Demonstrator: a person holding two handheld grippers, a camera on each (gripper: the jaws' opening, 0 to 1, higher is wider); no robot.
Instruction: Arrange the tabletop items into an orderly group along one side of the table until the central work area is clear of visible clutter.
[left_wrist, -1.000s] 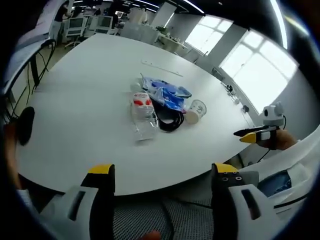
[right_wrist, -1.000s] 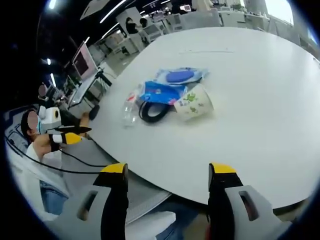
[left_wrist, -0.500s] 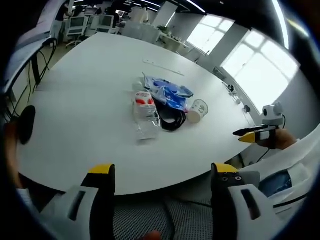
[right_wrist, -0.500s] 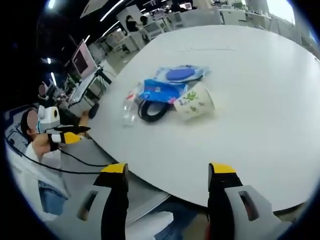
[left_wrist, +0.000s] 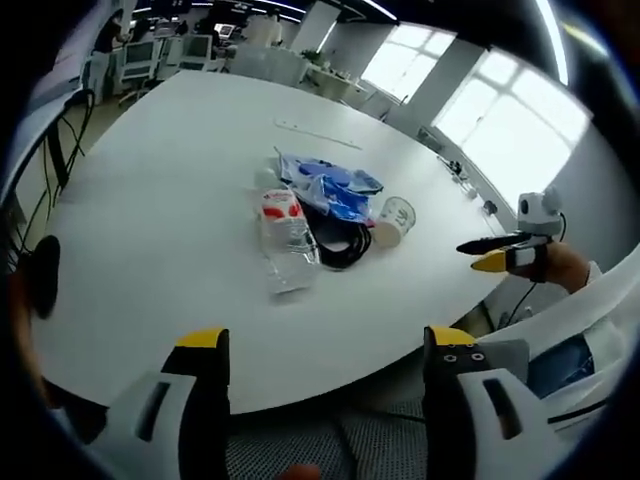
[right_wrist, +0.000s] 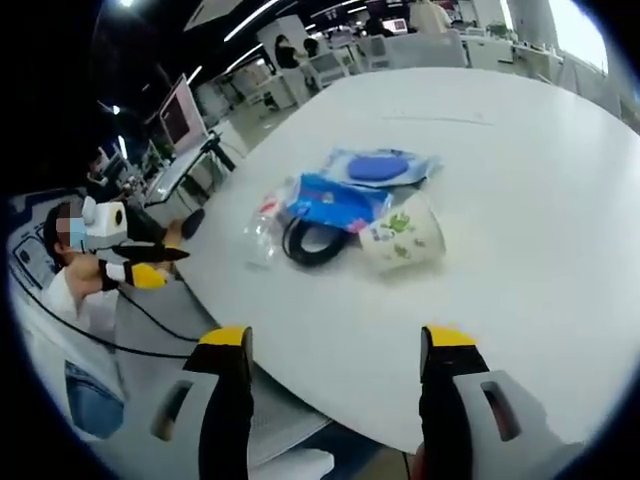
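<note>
Spanning an office, white table (left_wrist: 150, 230) holds clutter (left_wrist: 325, 210).

The left gripper (left_wrist: 313, 370) hangs just off the near edge of the white table (left_wrist: 150, 220), jaws spread wide with nothing between them. Around the table's middle lies a small heap: a clear plastic bottle (left_wrist: 284, 235) with a red label on its side, a black coiled cable (left_wrist: 345, 243) touching it, blue plastic packets (left_wrist: 330, 185) behind, and a tipped paper cup (left_wrist: 392, 221) beside the cable. The right gripper (left_wrist: 495, 254) hovers off the table's right edge, held in a hand (left_wrist: 560, 268).
</note>
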